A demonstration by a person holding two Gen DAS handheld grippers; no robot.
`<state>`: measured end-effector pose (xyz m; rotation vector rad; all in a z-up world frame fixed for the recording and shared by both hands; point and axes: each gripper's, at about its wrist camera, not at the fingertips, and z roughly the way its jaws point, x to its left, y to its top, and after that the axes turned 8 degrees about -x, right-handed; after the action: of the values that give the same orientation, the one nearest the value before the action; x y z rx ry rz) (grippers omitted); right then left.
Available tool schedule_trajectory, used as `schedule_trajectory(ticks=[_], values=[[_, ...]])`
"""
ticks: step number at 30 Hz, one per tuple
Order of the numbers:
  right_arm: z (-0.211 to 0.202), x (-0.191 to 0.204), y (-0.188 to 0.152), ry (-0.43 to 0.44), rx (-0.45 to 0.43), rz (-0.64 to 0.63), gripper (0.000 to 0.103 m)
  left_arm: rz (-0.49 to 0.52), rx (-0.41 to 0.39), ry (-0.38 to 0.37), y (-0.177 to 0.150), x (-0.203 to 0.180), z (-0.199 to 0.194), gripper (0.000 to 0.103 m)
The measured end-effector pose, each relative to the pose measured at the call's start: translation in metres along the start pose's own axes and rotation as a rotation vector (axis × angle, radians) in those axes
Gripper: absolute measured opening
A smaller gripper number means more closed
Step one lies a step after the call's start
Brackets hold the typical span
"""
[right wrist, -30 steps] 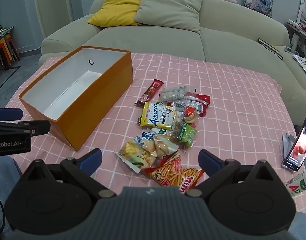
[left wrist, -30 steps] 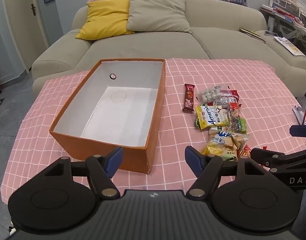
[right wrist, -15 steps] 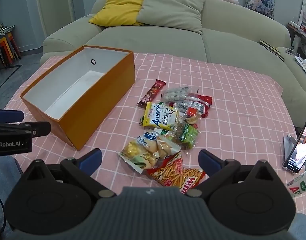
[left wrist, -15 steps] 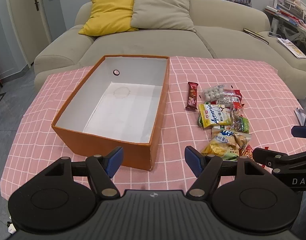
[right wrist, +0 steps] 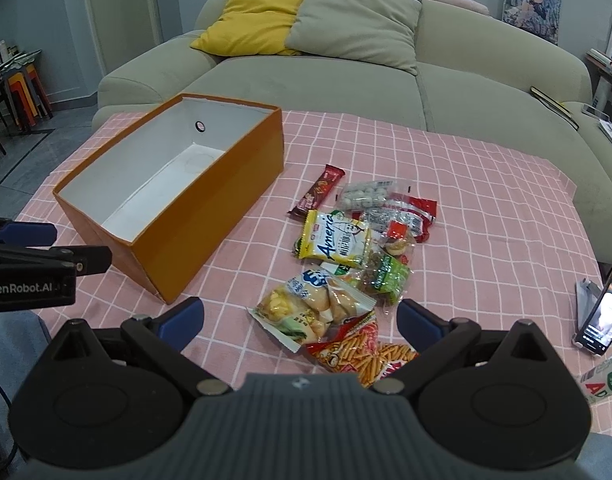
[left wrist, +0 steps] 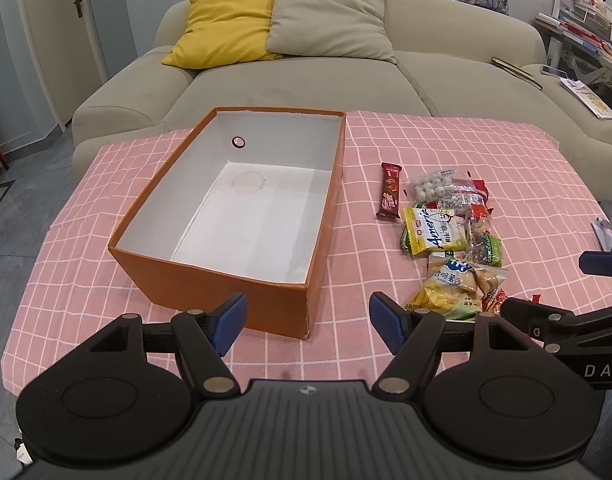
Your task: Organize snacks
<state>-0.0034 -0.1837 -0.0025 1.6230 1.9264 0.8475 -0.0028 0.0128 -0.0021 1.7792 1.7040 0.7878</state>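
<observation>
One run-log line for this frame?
stage: pre-grasp | left gripper: open | right gripper: open | orange cardboard box: holds nothing | snack packets: on pink checked cloth

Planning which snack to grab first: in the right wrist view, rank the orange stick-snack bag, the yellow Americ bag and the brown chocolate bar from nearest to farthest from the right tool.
1. Orange stick-snack bag: between the open tool's fingers.
2. Yellow Americ bag: mid-pile.
3. Brown chocolate bar: far, toward the box.

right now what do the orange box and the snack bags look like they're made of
Box: looks like cardboard, matte orange outside, plain white inside; thin straight walls, a punched hole in the far wall. Snack bags: seemingly thin plastic film, glossy and crinkled; some are clear and show their contents, others printed.
</observation>
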Motion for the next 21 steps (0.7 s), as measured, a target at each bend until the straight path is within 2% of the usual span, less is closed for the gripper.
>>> schedule_trajectory(ticks=[21], values=[[0.0024,0.0068,0.0028,0.023,-0.017,-0.024,0.099,-0.015,0.012,0.011,-0.0009,0.0045,0.0017,0.083]])
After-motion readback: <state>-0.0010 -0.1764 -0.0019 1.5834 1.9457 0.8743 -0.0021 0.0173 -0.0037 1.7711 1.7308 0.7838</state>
